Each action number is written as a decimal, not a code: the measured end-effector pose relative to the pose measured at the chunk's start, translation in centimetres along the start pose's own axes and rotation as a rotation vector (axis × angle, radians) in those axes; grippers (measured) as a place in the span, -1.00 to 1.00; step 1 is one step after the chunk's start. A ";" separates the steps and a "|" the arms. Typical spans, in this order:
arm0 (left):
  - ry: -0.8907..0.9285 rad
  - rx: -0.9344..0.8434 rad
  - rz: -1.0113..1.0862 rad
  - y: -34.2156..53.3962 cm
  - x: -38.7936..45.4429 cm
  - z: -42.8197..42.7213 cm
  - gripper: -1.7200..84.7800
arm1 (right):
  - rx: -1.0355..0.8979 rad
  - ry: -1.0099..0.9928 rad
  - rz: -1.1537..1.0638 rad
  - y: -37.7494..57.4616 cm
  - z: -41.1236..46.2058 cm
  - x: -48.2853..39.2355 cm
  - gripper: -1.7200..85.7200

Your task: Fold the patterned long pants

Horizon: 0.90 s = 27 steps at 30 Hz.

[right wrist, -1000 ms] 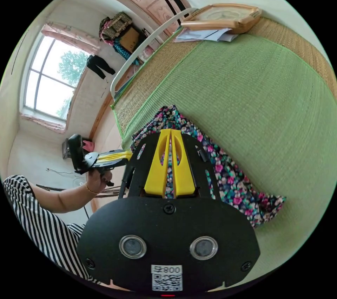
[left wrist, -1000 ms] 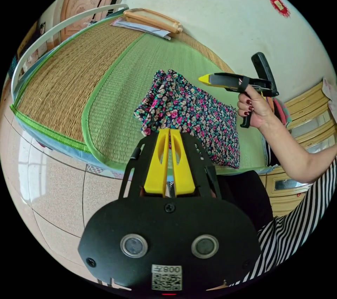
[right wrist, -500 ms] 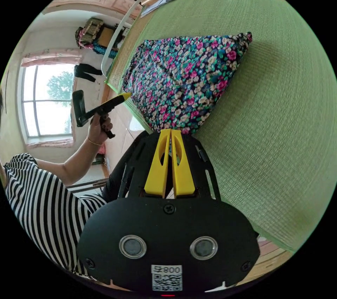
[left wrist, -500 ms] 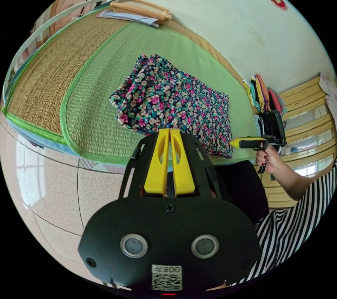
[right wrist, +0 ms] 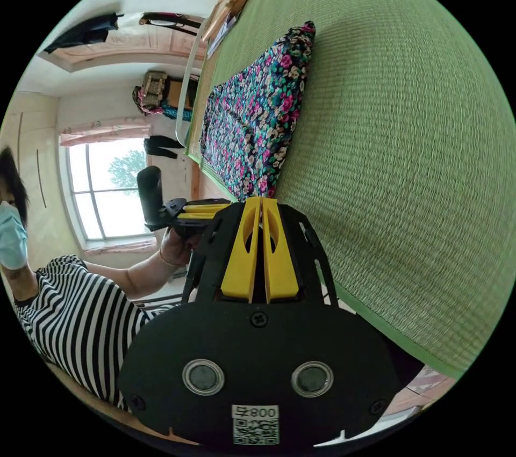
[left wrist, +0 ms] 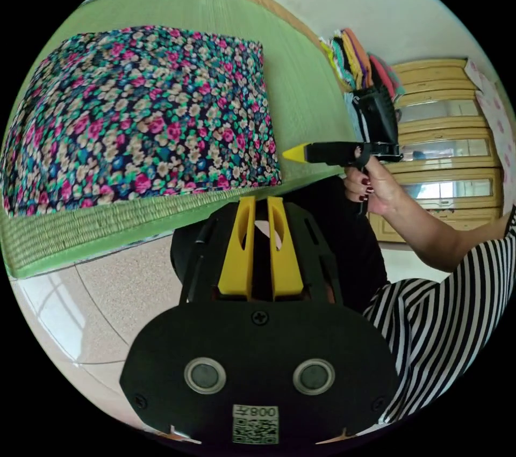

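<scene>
Patterned pants (left wrist: 140, 113) lie folded flat on green mat (left wrist: 301, 86), near its front edge. Left gripper (left wrist: 260, 202) off the mat edge, jaws slightly parted, holding nothing. Right gripper (right wrist: 261, 202) at the mat edge just beside pants, jaws closed together, empty.

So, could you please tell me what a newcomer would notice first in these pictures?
The flowered pants stand out first, lying folded in a flat rectangle on the green woven mat near its front edge. Next come the yellow fingers: the left gripper slightly parted over the floor, the right gripper closed beside the pants' corner, neither holding cloth.
</scene>
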<state>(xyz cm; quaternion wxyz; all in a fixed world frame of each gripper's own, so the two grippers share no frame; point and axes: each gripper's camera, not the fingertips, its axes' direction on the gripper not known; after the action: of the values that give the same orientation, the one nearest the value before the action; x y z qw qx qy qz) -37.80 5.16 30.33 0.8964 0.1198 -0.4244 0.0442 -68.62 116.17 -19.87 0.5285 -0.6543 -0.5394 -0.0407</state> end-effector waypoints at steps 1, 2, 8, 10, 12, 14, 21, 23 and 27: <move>-0.012 -0.017 0.002 -0.7 0.3 0.2 -0.94 | 0.000 -0.028 0.009 0.3 0.1 1.1 -0.94; -0.010 -0.011 0.002 -1.2 0.6 0.2 -0.94 | 0.001 -0.040 0.017 0.6 0.2 2.0 -0.93; 0.073 -0.044 -0.059 -3.4 0.6 1.8 -0.92 | 0.013 -0.110 0.046 1.5 0.8 6.1 -0.89; 0.096 -0.041 -0.069 -3.8 0.5 2.2 -0.92 | 0.013 -0.125 0.046 1.6 1.0 7.1 -0.88; 0.117 -0.029 -0.087 -4.0 0.4 2.5 -0.92 | 0.010 -0.133 0.041 1.5 1.3 7.9 -0.87; 0.135 -0.014 -0.114 -4.1 0.0 3.0 -0.93 | 0.002 -0.159 0.044 1.4 1.7 9.1 -0.85; 0.204 0.052 -0.093 -3.5 -0.3 3.6 -0.95 | -0.004 -0.261 0.066 1.6 2.6 12.3 -0.81; 0.208 0.064 -0.078 -3.3 -0.3 3.9 -0.95 | -0.012 -0.301 0.083 1.7 3.1 13.4 -0.81; 0.198 0.066 -0.060 -3.0 -0.4 4.6 -0.95 | -0.013 -0.347 0.104 1.7 3.9 14.6 -0.81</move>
<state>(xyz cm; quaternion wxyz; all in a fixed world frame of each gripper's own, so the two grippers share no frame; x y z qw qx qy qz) -40.93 1.12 32.33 0.9304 0.1572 -0.3283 0.0429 -63.26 128.95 -13.57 0.4247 -0.6817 -0.5878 0.0969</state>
